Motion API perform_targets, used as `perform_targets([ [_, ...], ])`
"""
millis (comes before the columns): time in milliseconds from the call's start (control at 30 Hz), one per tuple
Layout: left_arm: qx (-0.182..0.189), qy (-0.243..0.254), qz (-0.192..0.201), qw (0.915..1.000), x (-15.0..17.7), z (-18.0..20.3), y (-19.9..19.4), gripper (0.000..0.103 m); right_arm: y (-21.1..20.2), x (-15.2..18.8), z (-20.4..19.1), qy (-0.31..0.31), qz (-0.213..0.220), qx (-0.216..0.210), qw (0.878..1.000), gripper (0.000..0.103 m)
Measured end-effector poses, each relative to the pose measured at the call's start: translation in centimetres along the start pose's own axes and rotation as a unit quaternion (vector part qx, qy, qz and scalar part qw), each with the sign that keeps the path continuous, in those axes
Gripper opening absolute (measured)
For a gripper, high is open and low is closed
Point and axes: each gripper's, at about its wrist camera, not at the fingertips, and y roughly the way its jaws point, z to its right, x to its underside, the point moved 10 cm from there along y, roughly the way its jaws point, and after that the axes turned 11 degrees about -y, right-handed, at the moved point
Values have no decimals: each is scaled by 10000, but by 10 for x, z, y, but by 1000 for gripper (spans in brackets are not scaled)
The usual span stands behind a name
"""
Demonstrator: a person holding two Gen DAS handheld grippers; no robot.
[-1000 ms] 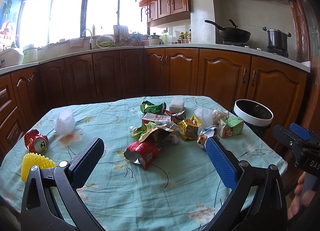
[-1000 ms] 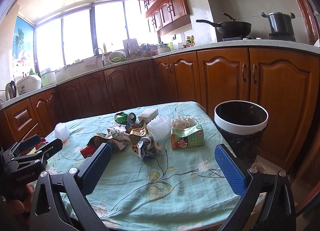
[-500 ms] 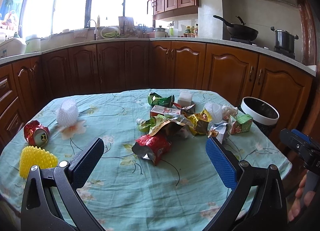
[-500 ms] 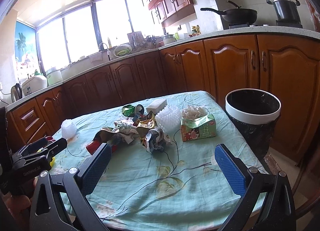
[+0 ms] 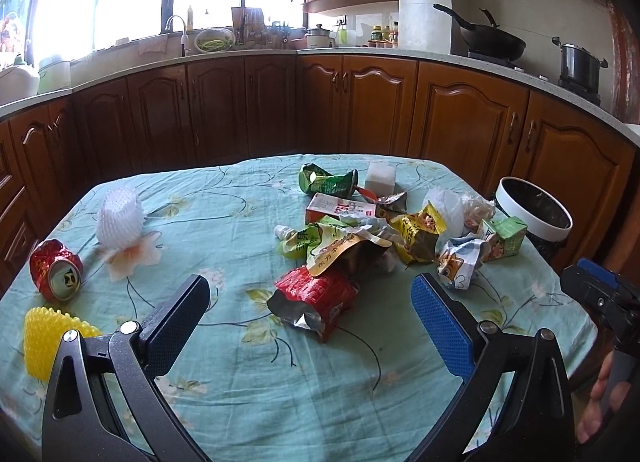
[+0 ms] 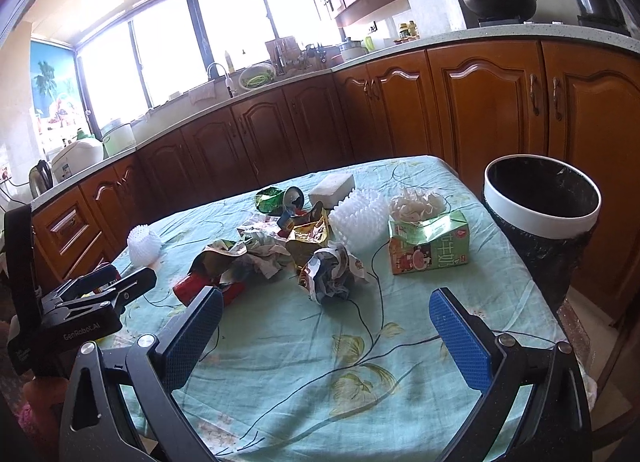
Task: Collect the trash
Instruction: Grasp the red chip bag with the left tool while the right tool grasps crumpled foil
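Note:
Trash lies in a heap on the table's teal floral cloth (image 5: 280, 374): a red foil wrapper (image 5: 316, 300), yellow and green snack bags (image 5: 332, 242), a crumpled printed wrapper (image 6: 332, 274) and a green milk carton (image 6: 430, 248). A crushed red can (image 5: 54, 276) lies at the left. My left gripper (image 5: 310, 302) is open and empty, its jaws either side of the red wrapper, above it. My right gripper (image 6: 326, 316) is open and empty, just short of the crumpled wrapper. The black bin with a white rim (image 6: 540, 206) stands past the table's right edge.
A white foam net (image 5: 120, 218) and a yellow foam net (image 5: 40, 342) sit at the left. A white foam block (image 6: 332, 190) and a crushed green can (image 6: 276, 198) lie at the back. Wooden cabinets ring the table.
Both grippers have moved forward and tilted down toward the trash heap. Both stay open and empty. Nothing on the table has moved.

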Motion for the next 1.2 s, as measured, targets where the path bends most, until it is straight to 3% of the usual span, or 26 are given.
perform_targets([
  [233, 59, -75, -543, 9985, 8, -11, 37, 101, 38, 4, -4, 73, -371, -280, 9989, 97],
  [533, 249, -206, -1109, 9933, 18, -13, 82, 98, 91, 13, -4, 190, -891, -408, 9950, 68],
  [567, 279, -212, -1145, 9928, 19, -11, 85, 93, 95, 14, -4, 187, -944, -410, 9945, 63],
  [600, 298, -205, -1182, 9923, 19, -10, 88, 90, 98, 17, -4, 190, -1002, -443, 9938, 51],
  [633, 328, -197, -1226, 9917, 20, -8, 90, 84, 101, 19, -4, 211, -1068, -502, 9928, 43],
  [667, 362, -197, -1261, 9912, 21, -7, 92, 73, 102, 22, -4, 255, -1111, -574, 9918, 27],
  [700, 394, -185, -1297, 9906, 23, -5, 93, 67, 102, 23, -3, 286, -1122, -609, 9914, 20],
  [733, 414, -161, -1338, 9900, 25, -4, 94, 56, 101, 24, -3, 297, -1091, -623, 9916, 20],
  [900, 630, -82, -1342, 9889, 29, 2, 85, 30, 85, 20, -6, 244, -930, -698, 9929, 14],
  [1200, 1043, -6, -1225, 9870, 27, 25, 42, 24, 46, 10, 4, 313, -685, -760, 9943, 13],
])
